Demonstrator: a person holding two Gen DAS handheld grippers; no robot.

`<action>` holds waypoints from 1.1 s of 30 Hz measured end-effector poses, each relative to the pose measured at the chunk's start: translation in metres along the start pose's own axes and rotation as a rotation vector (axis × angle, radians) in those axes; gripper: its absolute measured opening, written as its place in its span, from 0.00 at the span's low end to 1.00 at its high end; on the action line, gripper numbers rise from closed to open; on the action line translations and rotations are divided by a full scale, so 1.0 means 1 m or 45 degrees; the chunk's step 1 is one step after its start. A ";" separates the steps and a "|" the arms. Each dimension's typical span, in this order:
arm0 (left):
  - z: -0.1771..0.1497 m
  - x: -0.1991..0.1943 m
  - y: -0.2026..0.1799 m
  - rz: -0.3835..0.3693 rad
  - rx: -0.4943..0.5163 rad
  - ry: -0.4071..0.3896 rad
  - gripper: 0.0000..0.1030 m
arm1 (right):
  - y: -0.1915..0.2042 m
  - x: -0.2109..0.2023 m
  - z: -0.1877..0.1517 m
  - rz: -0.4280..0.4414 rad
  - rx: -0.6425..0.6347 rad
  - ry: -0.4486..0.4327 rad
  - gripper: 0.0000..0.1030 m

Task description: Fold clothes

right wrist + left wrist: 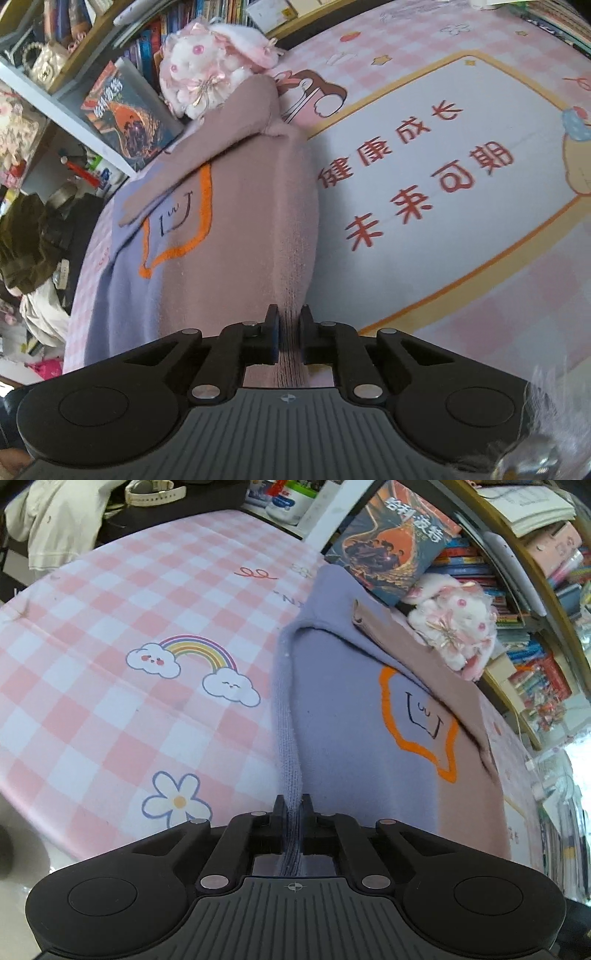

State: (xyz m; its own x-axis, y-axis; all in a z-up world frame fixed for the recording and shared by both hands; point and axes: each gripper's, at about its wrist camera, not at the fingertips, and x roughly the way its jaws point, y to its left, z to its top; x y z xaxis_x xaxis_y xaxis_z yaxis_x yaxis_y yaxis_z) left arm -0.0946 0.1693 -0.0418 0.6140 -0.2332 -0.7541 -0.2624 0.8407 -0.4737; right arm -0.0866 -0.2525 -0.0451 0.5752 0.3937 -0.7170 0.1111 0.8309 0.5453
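pink checked mat [110, 686] | left gripper [293, 805] jaws clenched on sweater [351, 746] hem | right gripper [289, 317] jaws likewise

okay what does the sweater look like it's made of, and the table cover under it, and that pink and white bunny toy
Sweater: seems a soft knit, matte and slightly fuzzy; fine ribs show at the hem where each gripper pinches it.
Table cover: looks like smooth printed vinyl or coated cloth; flat, faint sheen, straight fold creases. Hard to say which.
Bunny toy: plush, fluffy pile, with shiny bead-like eyes.
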 end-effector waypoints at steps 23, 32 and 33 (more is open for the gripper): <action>-0.072 -0.084 0.009 -0.212 -0.372 -0.001 0.03 | -0.063 -0.120 -0.048 0.146 0.215 0.078 0.08; -0.015 -0.100 -0.020 -0.487 -0.531 -0.225 0.04 | -0.039 -0.156 0.006 0.408 0.325 -0.237 0.08; -0.010 -0.098 -0.024 -0.510 -0.542 -0.231 0.04 | -0.040 -0.156 0.012 0.430 0.359 -0.264 0.08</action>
State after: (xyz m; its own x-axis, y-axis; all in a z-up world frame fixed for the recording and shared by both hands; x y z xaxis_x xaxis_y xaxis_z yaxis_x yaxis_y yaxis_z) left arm -0.1557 0.1673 0.0391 0.8335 -0.3727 -0.4078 -0.2362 0.4268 -0.8729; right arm -0.1712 -0.3518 0.0504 0.7632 0.5125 -0.3935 0.0892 0.5196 0.8497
